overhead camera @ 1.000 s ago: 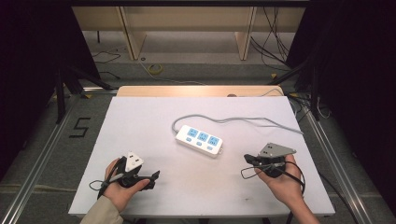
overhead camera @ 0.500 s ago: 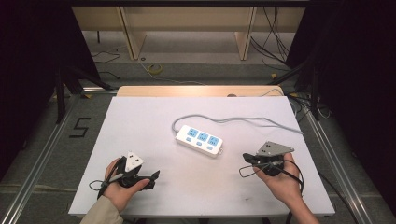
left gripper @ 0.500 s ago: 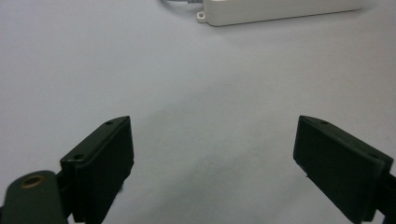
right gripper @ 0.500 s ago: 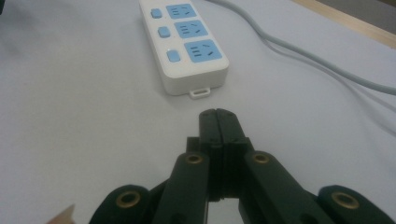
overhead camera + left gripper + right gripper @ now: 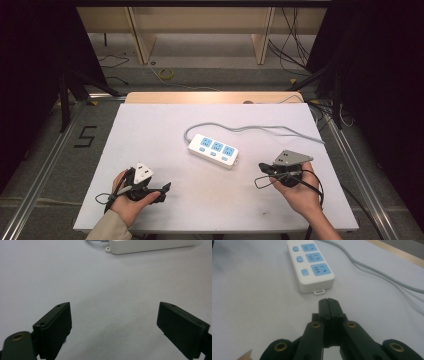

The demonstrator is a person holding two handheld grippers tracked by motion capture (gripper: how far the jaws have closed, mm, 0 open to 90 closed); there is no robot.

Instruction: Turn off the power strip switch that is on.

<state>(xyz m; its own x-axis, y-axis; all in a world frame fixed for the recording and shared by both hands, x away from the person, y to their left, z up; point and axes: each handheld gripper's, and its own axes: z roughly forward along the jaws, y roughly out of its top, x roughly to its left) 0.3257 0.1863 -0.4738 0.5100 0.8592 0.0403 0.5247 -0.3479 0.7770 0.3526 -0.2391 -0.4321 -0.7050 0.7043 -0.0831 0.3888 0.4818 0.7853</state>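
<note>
L gripper (image 5: 162, 189) sits near-left of the power strip (image 5: 214, 150), well apart, jaws spread wide w/ nothing between. Strip lies mid-table (image 5: 150, 130), cable (image 5: 260, 128) trailing off behind it. R gripper (image 5: 262, 167), just right of strip, jaws pressed together & empty; prob needs spreading before any grab, approach end-on.

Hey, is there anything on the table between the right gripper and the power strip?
Nothing: bare white table separates the right gripper, jaws pressed together, from the power strip. The right gripper view shows it best, and the high view agrees.
</note>
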